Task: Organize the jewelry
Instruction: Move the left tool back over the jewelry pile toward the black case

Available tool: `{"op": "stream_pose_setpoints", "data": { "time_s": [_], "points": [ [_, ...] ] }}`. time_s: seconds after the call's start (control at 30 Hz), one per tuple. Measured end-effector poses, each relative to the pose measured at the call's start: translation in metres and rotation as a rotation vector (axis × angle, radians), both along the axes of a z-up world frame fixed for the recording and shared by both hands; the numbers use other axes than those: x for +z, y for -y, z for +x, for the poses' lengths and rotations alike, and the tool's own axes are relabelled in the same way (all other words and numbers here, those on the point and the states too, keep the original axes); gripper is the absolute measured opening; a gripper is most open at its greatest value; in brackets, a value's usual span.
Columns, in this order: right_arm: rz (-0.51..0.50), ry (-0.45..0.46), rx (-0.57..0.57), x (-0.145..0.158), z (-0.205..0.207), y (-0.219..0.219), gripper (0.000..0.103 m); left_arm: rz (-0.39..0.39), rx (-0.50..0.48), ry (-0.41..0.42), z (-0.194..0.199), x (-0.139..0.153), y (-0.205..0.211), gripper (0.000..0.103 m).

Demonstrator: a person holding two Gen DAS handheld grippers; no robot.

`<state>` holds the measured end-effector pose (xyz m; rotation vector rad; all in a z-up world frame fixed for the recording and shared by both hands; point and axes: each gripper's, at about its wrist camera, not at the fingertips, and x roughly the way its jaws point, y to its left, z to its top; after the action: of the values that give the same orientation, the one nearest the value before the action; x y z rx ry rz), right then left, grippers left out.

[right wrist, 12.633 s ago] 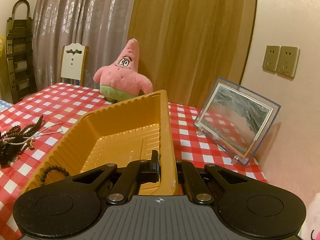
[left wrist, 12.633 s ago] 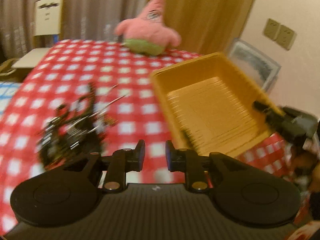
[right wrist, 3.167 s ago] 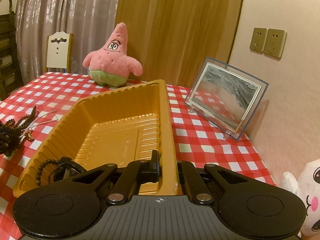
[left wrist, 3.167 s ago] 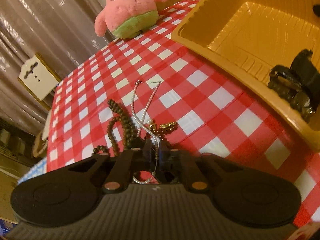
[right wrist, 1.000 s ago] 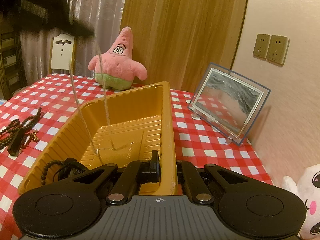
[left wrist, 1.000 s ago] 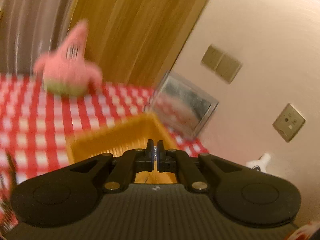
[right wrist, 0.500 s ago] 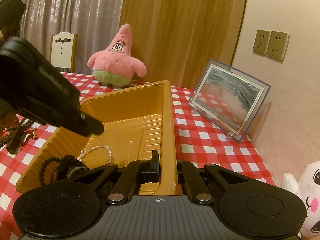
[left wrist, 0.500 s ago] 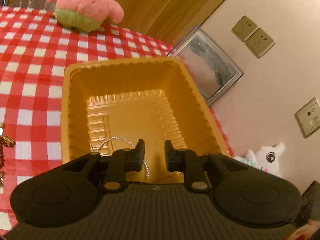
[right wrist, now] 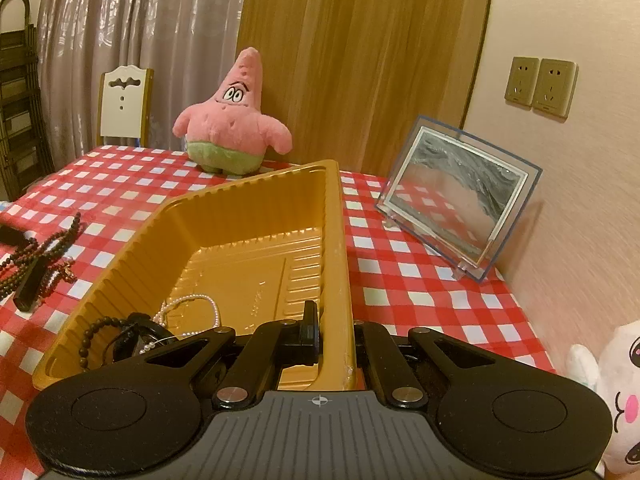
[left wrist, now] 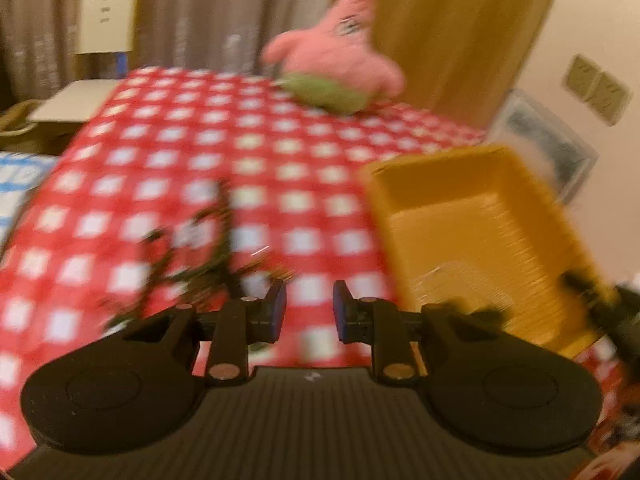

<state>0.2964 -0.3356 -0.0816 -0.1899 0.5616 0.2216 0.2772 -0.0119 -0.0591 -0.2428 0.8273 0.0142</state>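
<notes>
A yellow plastic tray (right wrist: 248, 216) stands on the red checked tablecloth. Its near corner holds a pearl necklace (right wrist: 192, 304) and a dark bead bracelet (right wrist: 100, 332). My right gripper (right wrist: 336, 336) is shut on the tray's right wall near the front. A pile of jewelry (right wrist: 44, 252), with dark bead strings and a black piece, lies on the cloth left of the tray. The left wrist view is blurred by motion. There my left gripper (left wrist: 308, 312) is open with nothing between its pads, above the cloth, with the jewelry pile (left wrist: 192, 256) just ahead to its left and the tray (left wrist: 472, 216) to its right.
A pink star plush (right wrist: 232, 128) sits at the table's far edge, with a white chair (right wrist: 124, 104) behind it. A framed sand picture (right wrist: 456, 200) leans by the wall on the right. A white plush (right wrist: 616, 392) lies at the near right.
My left gripper dropped the pearl necklace into the tray and opened. It then swung left from over the tray toward the jewelry pile. The right gripper kept still on the tray wall.
</notes>
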Motion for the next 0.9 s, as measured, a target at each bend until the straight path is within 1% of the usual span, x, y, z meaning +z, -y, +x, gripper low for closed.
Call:
{"op": "stream_pose_setpoints", "data": {
  "time_s": [0.07,0.13,0.27,0.37,0.57,0.73,0.9],
  "points": [
    [-0.001,0.001,0.002,0.0,0.0,0.0,0.003,0.055,0.026,-0.042,-0.013,-0.012,-0.007,0.021],
    [-0.003,0.002,0.004,0.0,0.0,0.0,0.003,0.092,0.031,-0.079,-0.023,-0.022,-0.009,0.021],
    [-0.007,0.001,0.003,0.0,0.0,0.0,0.003,0.105,0.012,-0.108,-0.033,-0.033,-0.003,0.021],
    [-0.009,0.002,0.003,0.0,0.0,-0.001,0.003,0.125,-0.026,-0.096,-0.035,-0.035,0.007,0.02],
    [-0.014,0.003,0.004,0.0,0.0,-0.001,0.003,0.179,-0.107,-0.044,-0.027,-0.034,0.025,0.02],
    [-0.014,0.004,0.004,0.0,-0.001,-0.001,0.003,0.191,-0.099,-0.038,-0.016,-0.036,0.026,0.019],
    [-0.013,0.003,0.002,0.0,-0.001,-0.002,0.003,0.196,-0.076,-0.045,-0.011,-0.036,0.018,0.019]
  ]
}}
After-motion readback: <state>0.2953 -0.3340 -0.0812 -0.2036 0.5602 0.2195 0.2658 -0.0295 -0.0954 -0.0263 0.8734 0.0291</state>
